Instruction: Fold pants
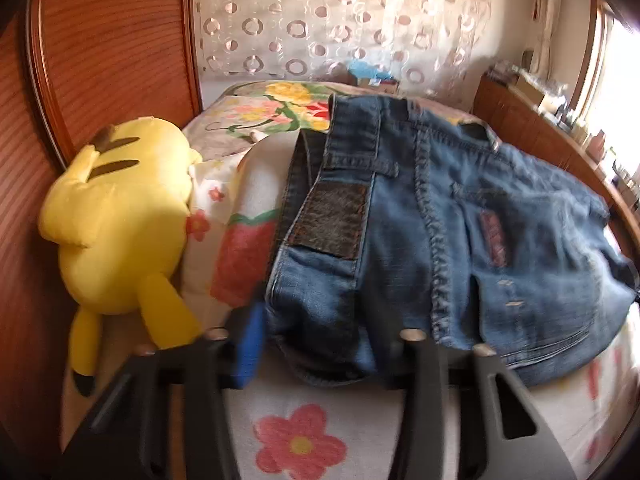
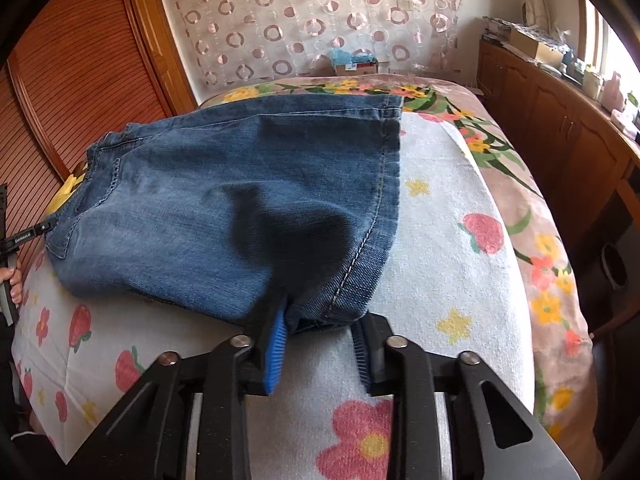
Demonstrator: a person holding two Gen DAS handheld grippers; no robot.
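Blue jeans [image 1: 420, 220] lie folded on a floral white towel [image 1: 304, 432] over the bed, with the waistband and its dark leather patch [image 1: 332, 220] facing the left wrist camera. My left gripper [image 1: 320, 344] is open, with the near denim edge lying between its blue-padded fingers [image 1: 250, 344]. In the right wrist view the jeans [image 2: 208, 208] show the leg hems at the far end. My right gripper [image 2: 320, 348] is open, its fingers [image 2: 274, 352] on either side of the near folded corner, which rests on the towel [image 2: 460, 260].
A yellow plush toy [image 1: 120, 224] lies left of the jeans against a wooden slatted wardrobe [image 1: 100, 60]. A wooden cabinet [image 2: 560, 128] with clutter runs along the right side of the bed. A curtain with circles [image 2: 312, 16] hangs behind. A hand [image 2: 14, 280] shows at the far left.
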